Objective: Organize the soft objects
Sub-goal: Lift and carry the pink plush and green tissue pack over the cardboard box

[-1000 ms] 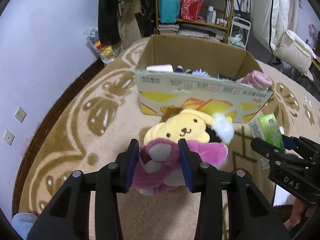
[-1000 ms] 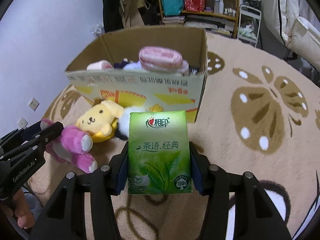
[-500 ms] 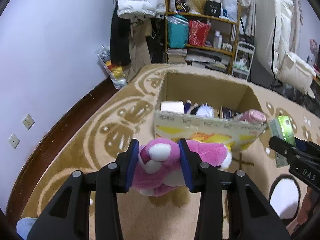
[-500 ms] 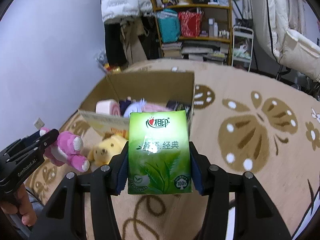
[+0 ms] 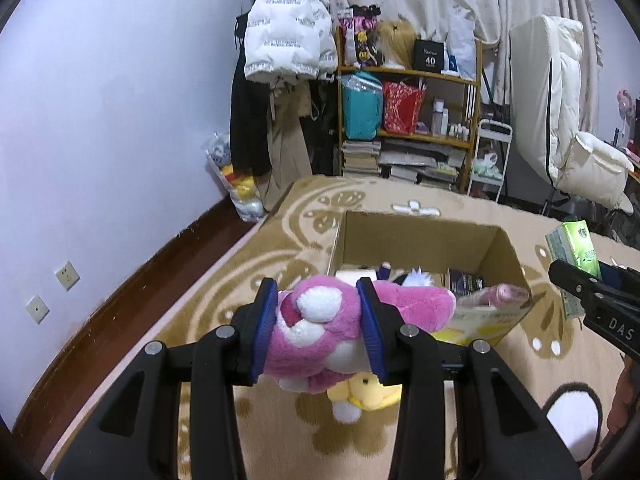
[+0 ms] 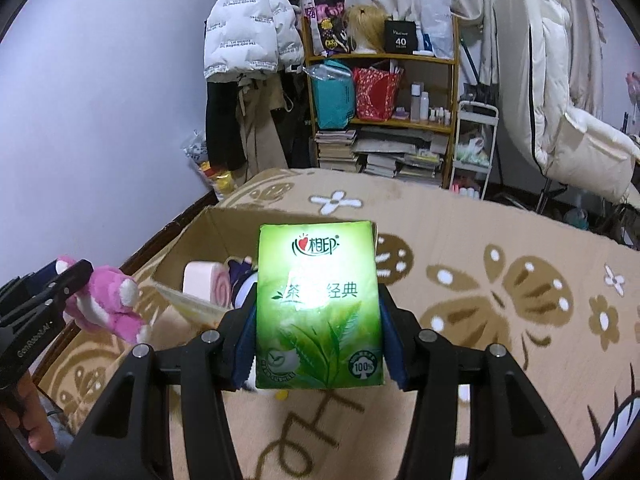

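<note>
Pink plush bear sat clamped in the left gripper jaws; right gripper jaws squeezed the green tissue pack. Only the left view showed a yellow plush dog below.

A lived-in home bedroom: patterned carpet, cluttered shelf, hanging puffer jacket, and folded bedding.

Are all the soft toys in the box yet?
Not yet. The open cardboard box already holds a pink rolled towel and a few other things. The left gripper holds the fluffy pink plush bear; the right gripper holds the green tissue pack. A yellow plush dog lies on the rug.
</note>
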A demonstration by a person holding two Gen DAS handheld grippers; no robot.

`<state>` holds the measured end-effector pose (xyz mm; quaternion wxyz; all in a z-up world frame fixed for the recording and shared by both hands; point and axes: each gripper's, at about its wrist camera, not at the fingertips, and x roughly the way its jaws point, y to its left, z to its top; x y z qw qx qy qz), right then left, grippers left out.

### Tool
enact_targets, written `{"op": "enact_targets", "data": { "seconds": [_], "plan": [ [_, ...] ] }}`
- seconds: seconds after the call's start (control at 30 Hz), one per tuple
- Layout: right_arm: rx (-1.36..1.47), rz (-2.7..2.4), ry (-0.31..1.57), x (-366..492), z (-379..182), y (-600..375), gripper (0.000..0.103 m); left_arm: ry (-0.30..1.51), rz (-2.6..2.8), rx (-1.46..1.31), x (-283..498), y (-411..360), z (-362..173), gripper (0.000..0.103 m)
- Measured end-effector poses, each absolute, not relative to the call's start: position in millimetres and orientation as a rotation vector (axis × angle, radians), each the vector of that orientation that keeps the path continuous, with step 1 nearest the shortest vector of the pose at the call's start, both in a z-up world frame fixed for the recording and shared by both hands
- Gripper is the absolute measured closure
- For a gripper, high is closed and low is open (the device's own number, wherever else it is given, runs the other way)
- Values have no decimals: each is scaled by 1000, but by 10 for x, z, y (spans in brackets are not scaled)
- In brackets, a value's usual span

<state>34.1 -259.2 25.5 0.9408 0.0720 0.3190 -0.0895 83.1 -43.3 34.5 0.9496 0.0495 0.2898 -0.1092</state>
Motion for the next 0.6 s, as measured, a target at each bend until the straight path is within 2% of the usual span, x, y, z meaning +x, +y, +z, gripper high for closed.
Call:
{"op": "enact_targets", "data": {
  "seconds": [0.3,0.6],
  "plan": [
    [90,-203,623,610,384,-2637,47,511,-235,117,1078,-568,575,64],
    [43,-225,620,848,391,-2737,47,472,-236,172,1287,-697,561,64]
  ]
}}
